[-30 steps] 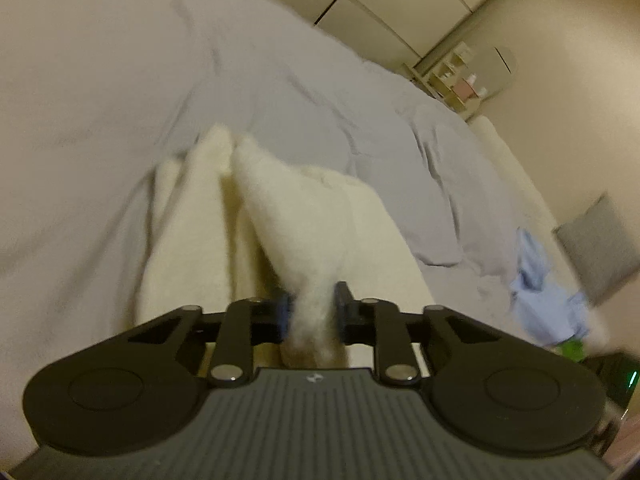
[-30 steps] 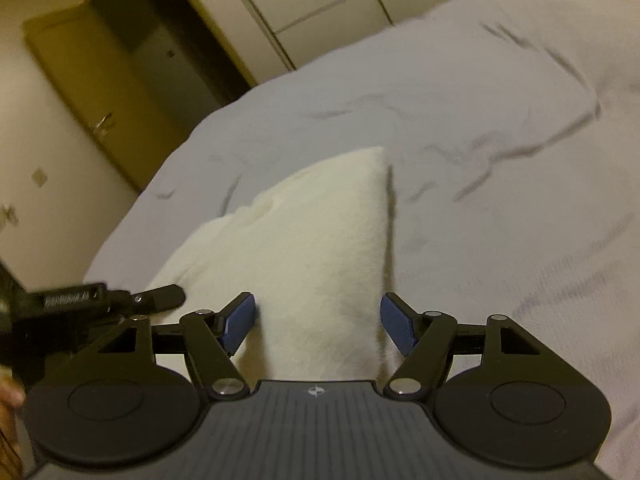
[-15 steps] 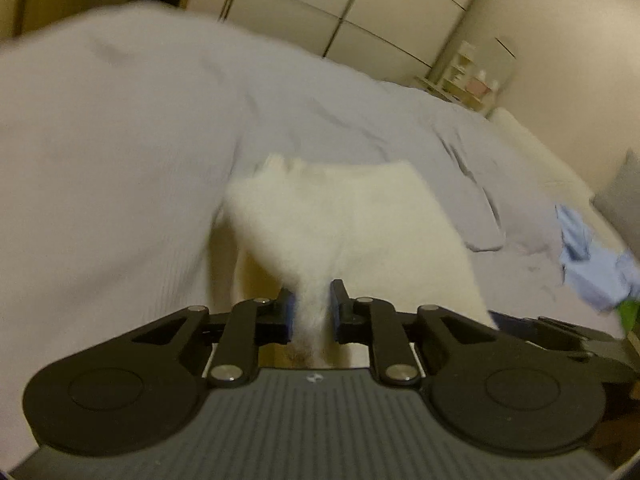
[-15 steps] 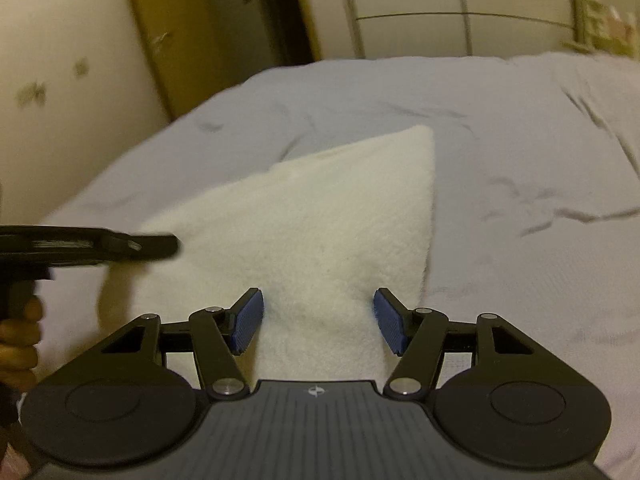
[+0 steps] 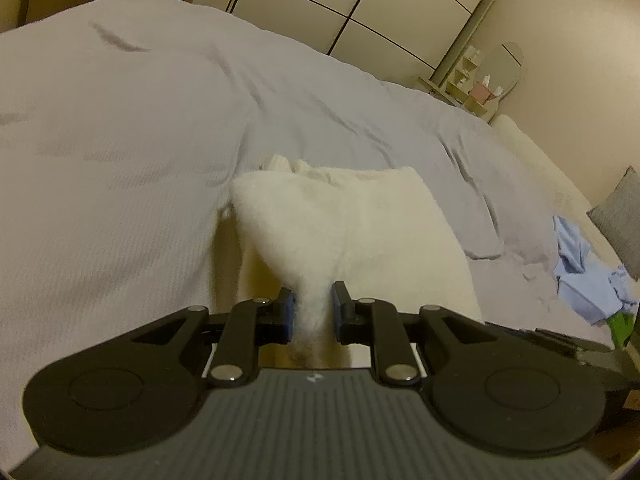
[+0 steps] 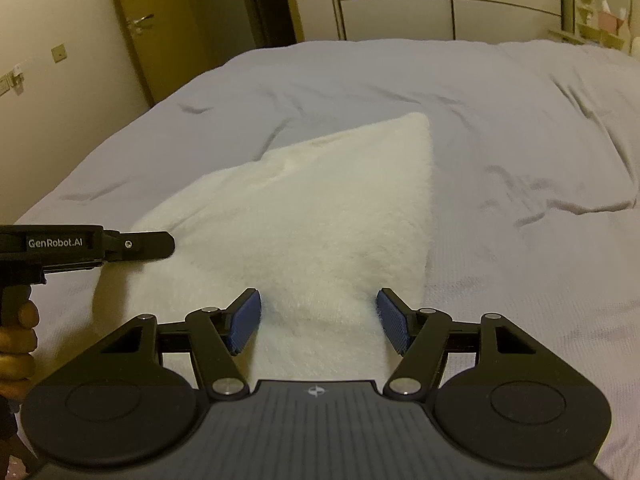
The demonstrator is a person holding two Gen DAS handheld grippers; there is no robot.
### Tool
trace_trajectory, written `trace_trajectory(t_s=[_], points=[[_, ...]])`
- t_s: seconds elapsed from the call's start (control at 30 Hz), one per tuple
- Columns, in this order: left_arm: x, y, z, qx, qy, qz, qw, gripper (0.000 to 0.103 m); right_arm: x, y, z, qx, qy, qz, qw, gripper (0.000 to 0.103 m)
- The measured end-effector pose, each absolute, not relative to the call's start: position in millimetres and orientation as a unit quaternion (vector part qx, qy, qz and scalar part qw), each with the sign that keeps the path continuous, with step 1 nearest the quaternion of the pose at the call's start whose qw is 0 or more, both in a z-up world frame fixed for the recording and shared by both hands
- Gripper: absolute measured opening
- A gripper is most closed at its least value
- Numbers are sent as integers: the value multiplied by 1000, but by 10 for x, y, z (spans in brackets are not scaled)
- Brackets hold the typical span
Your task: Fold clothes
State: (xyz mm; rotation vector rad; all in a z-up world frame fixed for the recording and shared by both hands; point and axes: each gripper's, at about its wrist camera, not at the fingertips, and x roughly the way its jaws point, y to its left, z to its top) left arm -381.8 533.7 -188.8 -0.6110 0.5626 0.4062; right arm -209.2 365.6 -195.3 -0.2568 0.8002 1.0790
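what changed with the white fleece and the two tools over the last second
The left tool carried its pinched corner of the white fleece across, so the raised flap now lies more squarely over the garment. The right tool rolled level, and its view swung from tilted to straight; its jaws are opening slightly, with fleece between them but not pressed. The left grip on the fleece stayed as it was, as did the grey bedspread.

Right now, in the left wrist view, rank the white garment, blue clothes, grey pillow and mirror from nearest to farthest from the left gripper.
1. White garment, pinched in the left gripper.
2. Blue clothes, to the right on the bed.
3. Grey pillow, at the right edge, just beyond them.
4. Mirror, at the far wall, upper right.
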Motion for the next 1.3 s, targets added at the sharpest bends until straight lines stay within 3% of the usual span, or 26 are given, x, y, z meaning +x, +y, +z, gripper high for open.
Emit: trace_trajectory(t_s=[0.43, 0.63, 0.87, 1.07, 1.17, 1.23, 1.3], points=[[-3875, 5380, -1783, -326, 275, 206, 881, 23, -2170, 3627, -1944, -115, 363, 498, 779, 67], [-4284, 5258, -1684, -368, 258, 210, 869, 34, -1930, 3409, -1939, -12, 398, 509, 763, 68], [-4204, 5152, -1904, -404, 271, 196, 851, 34, -1777, 3252, -1954, 60, 422, 508, 748, 67], [-4071, 5166, -1900, -385, 272, 202, 859, 22, -1621, 3024, -2008, 109, 447, 476, 749, 65], [-4085, 5168, -1892, -376, 268, 204, 863, 15, -1558, 2966, -2145, 136, 470, 471, 734, 56], [-4172, 5130, -1799, -358, 253, 211, 874, 4, -1627, 3008, -2113, 119, 457, 477, 741, 54], [-4265, 5089, -1700, -340, 236, 217, 884, 4, -1745, 3084, -2010, 86, 434, 487, 753, 52]])
